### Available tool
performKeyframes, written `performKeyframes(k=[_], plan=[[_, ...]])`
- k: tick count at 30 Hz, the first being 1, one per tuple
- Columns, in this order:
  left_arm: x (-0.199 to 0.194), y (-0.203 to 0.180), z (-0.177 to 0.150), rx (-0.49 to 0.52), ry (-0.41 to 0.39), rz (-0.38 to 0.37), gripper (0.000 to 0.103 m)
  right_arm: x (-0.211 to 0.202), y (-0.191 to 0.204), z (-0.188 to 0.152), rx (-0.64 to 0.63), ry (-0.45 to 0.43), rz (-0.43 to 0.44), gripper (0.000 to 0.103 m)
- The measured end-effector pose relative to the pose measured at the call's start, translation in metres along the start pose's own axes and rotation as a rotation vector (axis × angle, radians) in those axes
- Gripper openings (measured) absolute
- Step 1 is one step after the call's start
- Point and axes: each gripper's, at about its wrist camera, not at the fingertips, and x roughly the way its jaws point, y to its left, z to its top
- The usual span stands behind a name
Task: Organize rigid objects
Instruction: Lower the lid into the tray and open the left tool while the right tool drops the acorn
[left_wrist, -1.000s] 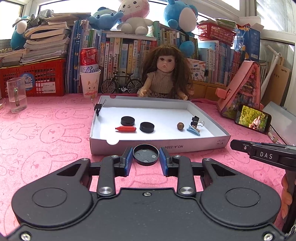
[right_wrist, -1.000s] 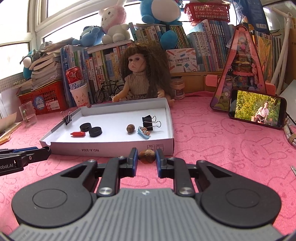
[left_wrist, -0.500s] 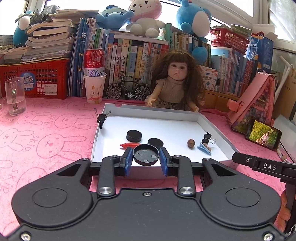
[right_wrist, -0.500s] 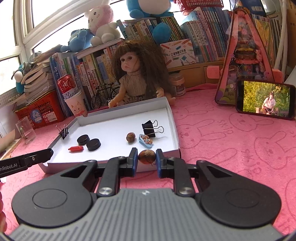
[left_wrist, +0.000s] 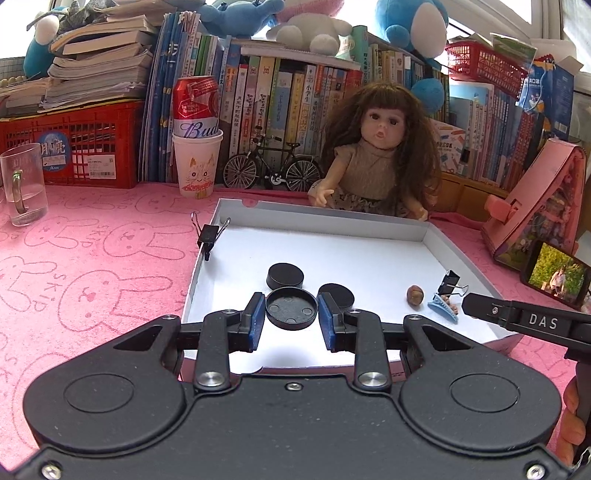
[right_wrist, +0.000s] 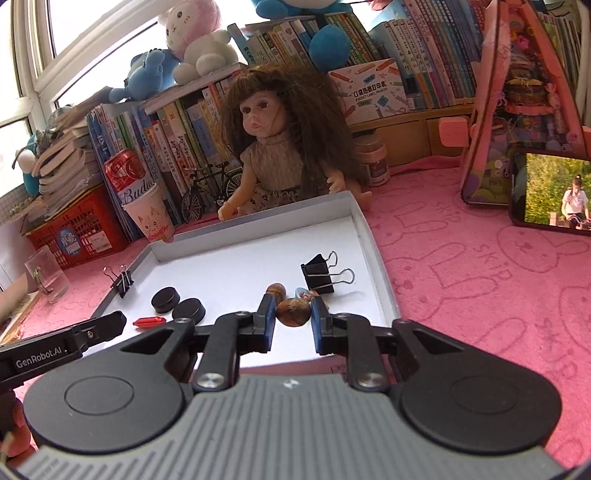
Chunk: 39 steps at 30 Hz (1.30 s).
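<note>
Over the white tray (left_wrist: 454, 254), the left gripper (left_wrist: 291, 317) pinches a black cap (left_wrist: 291, 308) between its blue pads, while the right gripper (right_wrist: 293, 319) clamps a brown nut (right_wrist: 293, 312) above the tray's near end.

I see a white shallow box lid (left_wrist: 325, 229) lying flat on the table. Over its near edge I hold a round black cap (left_wrist: 291, 308), hollow side up, and a brown nut (right_wrist: 292, 312). Inside the lid lie two black discs (left_wrist: 285, 276) (left_wrist: 337, 294) side by side, a small red piece (right_wrist: 148, 321), another nut (left_wrist: 414, 294), a blue hair clip (left_wrist: 443, 312) and a black binder clip (right_wrist: 319, 275). A second binder clip (left_wrist: 207, 236) is clamped on the left wall.
</note>
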Motion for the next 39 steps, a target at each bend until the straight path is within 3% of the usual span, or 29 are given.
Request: performKeyframes(k=[11, 21, 25, 28, 30, 32, 34, 39], plan=[[0.035, 0.003, 0.0, -0.042, 0.064, 0.02, 0.029, 0.028, 0.016, 0.0, -0.077, 0.018, 0.004, 0.025], [0.066, 0.006, 0.014, -0.047, 0.07, 0.037, 0.029, 0.053, 0.012, 0.008, -0.078, 0.039, -0.045, 0.025], [0.066, 0.005, 0.013, -0.033, 0.08, 0.029, 0.03, 0.049, 0.005, 0.009, -0.04, 0.035, -0.041, 0.035], [0.058, 0.003, 0.011, -0.02, 0.073, 0.013, 0.039, 0.041, 0.003, 0.009, -0.024, 0.02, -0.018, 0.06], [0.049, -0.001, 0.011, 0.001, 0.054, 0.004, 0.048, 0.033, 0.004, 0.008, -0.032, 0.008, -0.001, 0.063], [0.039, -0.006, 0.011, 0.024, 0.031, 0.009, 0.066, 0.026, 0.006, 0.008, -0.048, -0.004, 0.004, 0.068], [0.028, -0.01, 0.011, 0.04, 0.01, 0.0, 0.073, 0.017, 0.007, 0.009, -0.054, -0.011, 0.021, 0.073], [0.004, -0.015, 0.01, 0.056, -0.01, -0.032, 0.079, -0.003, 0.007, 0.007, -0.059, -0.028, 0.039, 0.083]])
